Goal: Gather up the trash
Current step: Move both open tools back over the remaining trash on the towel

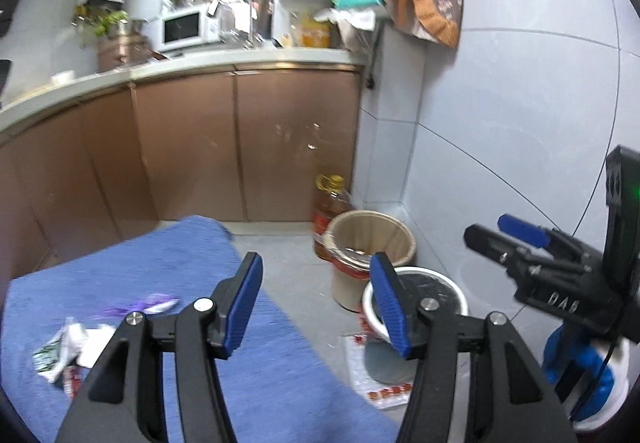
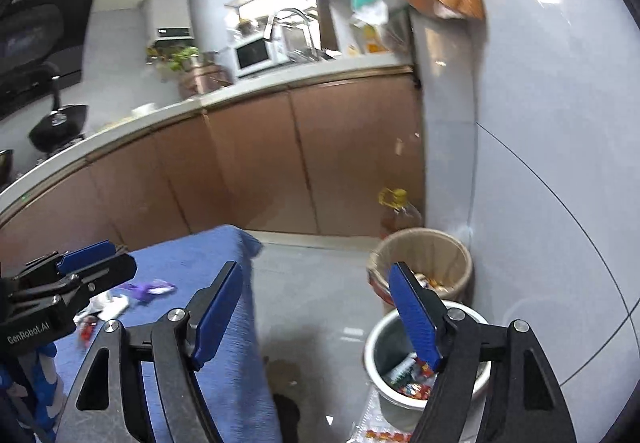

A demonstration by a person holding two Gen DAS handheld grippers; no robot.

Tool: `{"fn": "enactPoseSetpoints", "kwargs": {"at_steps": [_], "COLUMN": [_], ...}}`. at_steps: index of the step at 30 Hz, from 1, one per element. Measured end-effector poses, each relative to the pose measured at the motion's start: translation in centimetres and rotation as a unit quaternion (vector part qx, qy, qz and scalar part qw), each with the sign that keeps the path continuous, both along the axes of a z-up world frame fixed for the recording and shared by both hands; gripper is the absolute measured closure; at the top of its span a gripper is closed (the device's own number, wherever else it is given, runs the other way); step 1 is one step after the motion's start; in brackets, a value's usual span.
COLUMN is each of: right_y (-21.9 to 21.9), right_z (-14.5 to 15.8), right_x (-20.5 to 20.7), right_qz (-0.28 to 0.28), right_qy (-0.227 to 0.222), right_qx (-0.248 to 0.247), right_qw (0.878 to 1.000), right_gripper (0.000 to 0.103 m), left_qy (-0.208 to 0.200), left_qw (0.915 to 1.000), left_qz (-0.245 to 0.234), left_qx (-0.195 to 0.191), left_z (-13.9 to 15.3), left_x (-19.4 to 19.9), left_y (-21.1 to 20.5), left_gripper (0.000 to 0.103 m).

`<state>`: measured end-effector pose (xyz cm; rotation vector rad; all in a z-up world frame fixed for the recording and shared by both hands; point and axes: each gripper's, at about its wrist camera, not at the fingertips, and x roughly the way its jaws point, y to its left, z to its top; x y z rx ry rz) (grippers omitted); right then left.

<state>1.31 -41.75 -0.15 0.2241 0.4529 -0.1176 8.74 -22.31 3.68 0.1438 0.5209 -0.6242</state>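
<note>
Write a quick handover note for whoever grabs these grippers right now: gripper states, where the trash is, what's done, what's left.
Left gripper: open, empty, above the blue-covered table.
Right gripper: open, empty, over the white bin on the floor.
Done: some wrappers already lie in the white bin.
Left: a purple wrapper and crumpled wrappers on the table. A lined brown bin stands behind the white one.
</note>
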Motion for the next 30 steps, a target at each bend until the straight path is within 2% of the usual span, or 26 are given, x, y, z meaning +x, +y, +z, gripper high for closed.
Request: {"fn": "enactPoseSetpoints", "kwargs": {"at_steps": [10,19,27,30], "right_y": [4.5,7.5,10.5,11.7], "right_z": [2.1,3.0,3.3,3.2], "right_x": [0.0,0.0,0.4,0.8], "right_qz": [0.056,0.090,0.126,0.141], "right_qy": [-0.017,-0.023,-0.019,-0.016], "right_qx": [-0.015,-0.024,-0.028,-0.028], "right_qw": [0.998,0.995,0.991,0.989], "right_gripper": [0.028,0.028,0.028,0.028], "left_qy": [-0.023,-0.040,-0.036,-0.028], "left_qw": [0.9979,0.9929,0.9831,0.9760], "left_qz": [0.047,0.092,0.167,0.205], "left_qx": [-0.037,-0.065,-0.066,-0.067], "left_z": [2.6,3.5,2.4,1.5], "left_x": [-2.8,-5.1,-5.7,-5.7], "left_y": [7.4,14.1,21.9,25.4], "left_gripper": [0.049,0.047,0.047,0.047]}}
